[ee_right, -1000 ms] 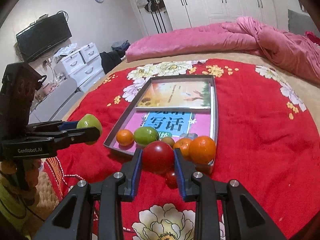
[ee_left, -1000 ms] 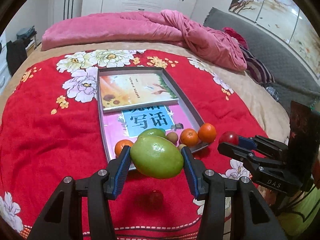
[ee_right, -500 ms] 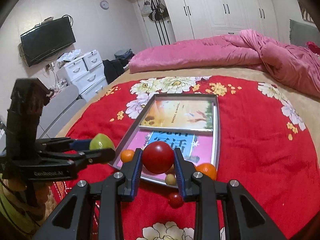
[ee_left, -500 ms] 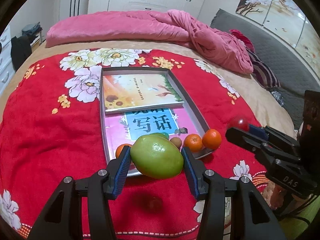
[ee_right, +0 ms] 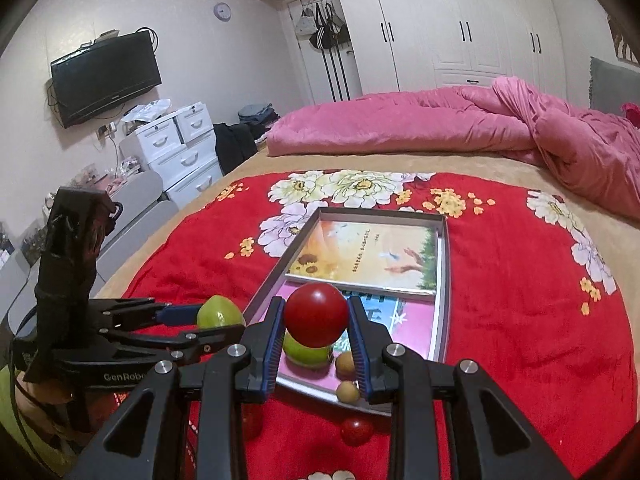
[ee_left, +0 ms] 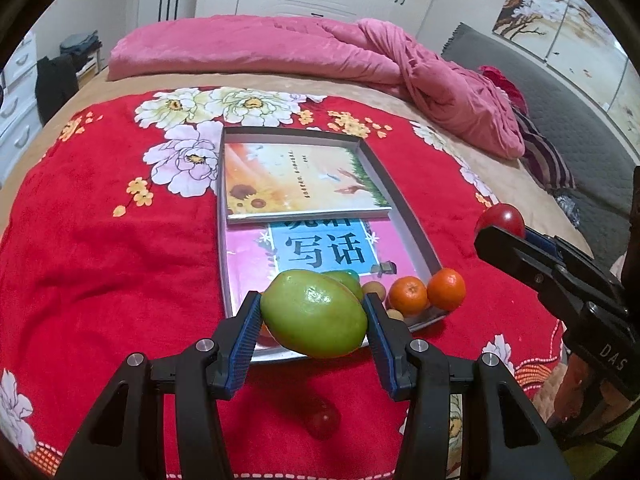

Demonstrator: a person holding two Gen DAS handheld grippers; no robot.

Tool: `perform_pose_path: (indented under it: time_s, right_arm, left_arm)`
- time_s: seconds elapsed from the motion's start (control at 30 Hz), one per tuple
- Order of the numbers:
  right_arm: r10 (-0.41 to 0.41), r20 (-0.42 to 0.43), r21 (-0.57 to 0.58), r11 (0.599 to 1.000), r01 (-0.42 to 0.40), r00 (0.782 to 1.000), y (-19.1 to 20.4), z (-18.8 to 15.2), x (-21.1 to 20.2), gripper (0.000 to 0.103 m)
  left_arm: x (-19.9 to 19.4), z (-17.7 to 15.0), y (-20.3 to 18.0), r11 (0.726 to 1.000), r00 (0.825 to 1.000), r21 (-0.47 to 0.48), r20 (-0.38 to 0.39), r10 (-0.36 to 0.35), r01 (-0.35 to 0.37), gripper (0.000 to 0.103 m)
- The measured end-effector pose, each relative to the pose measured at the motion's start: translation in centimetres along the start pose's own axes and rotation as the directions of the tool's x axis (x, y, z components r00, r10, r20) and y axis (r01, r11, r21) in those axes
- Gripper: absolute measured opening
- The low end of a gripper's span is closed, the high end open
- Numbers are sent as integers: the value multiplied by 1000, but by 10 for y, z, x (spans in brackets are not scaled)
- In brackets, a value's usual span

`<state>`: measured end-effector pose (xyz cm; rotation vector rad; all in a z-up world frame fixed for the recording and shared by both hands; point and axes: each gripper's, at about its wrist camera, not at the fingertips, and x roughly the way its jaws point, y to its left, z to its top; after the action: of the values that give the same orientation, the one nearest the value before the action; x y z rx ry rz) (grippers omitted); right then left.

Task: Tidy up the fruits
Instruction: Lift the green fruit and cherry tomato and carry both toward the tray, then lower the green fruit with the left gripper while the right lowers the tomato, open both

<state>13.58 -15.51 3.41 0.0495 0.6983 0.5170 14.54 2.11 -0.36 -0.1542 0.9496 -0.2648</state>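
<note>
My left gripper [ee_left: 313,320] is shut on a large green fruit [ee_left: 314,314], held above the near end of a grey tray [ee_left: 412,216] on the red floral blanket. My right gripper [ee_right: 316,322] is shut on a round red fruit [ee_right: 316,314], also lifted over the tray's near end. In the left wrist view the red fruit [ee_left: 502,218] shows at the right, above the tray's right side. Two oranges [ee_left: 408,295], a second green fruit [ee_right: 306,350] and small tan fruits [ee_right: 347,391] lie at the tray's near end. A small red fruit [ee_right: 356,431] lies on the blanket before the tray.
Two picture books [ee_left: 296,178] fill most of the tray. A pink duvet [ee_left: 288,46] is bunched along the far side of the bed. White drawers [ee_right: 180,148] and a wall television [ee_right: 106,76] stand to the left, wardrobes [ee_right: 460,24] behind.
Both grippers have risen a little with their fruits. The right gripper with the red fruit has moved up and further over the tray; the tray's fruits now sit lower in both views.
</note>
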Motion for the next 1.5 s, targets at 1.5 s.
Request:
perform_pose_path:
  time_s: [1.5]
  right_arm:
    - [-69,-226,-51,997,59,972,-8,-56,71,49]
  left_arm:
    - [52,-18,-4,998,996,44,-66,54,-51,53]
